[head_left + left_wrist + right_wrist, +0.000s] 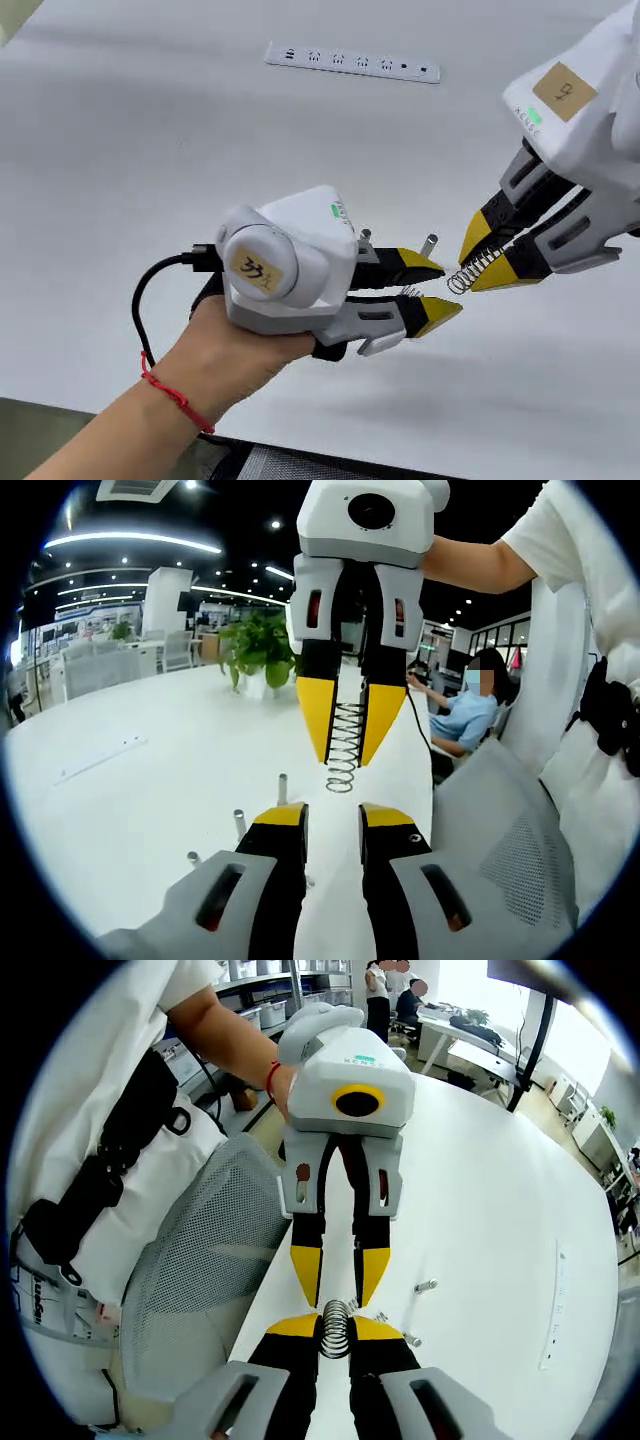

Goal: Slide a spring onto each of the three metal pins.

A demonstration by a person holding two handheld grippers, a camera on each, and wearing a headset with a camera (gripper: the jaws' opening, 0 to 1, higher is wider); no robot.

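My right gripper is shut on a metal spring that sticks out past its yellow tips toward the left gripper. In the right gripper view the spring sits end-on between my right gripper jaws. My left gripper is open, with nothing between its jaws, and points at the spring from a short distance. In the left gripper view the spring hangs just beyond my left gripper. Three short metal pins stand upright on the white table, left of the jaws.
A white power strip lies at the far side of the table. The table's near edge runs just under the hand holding the left gripper. A grey mesh chair stands beside the table.
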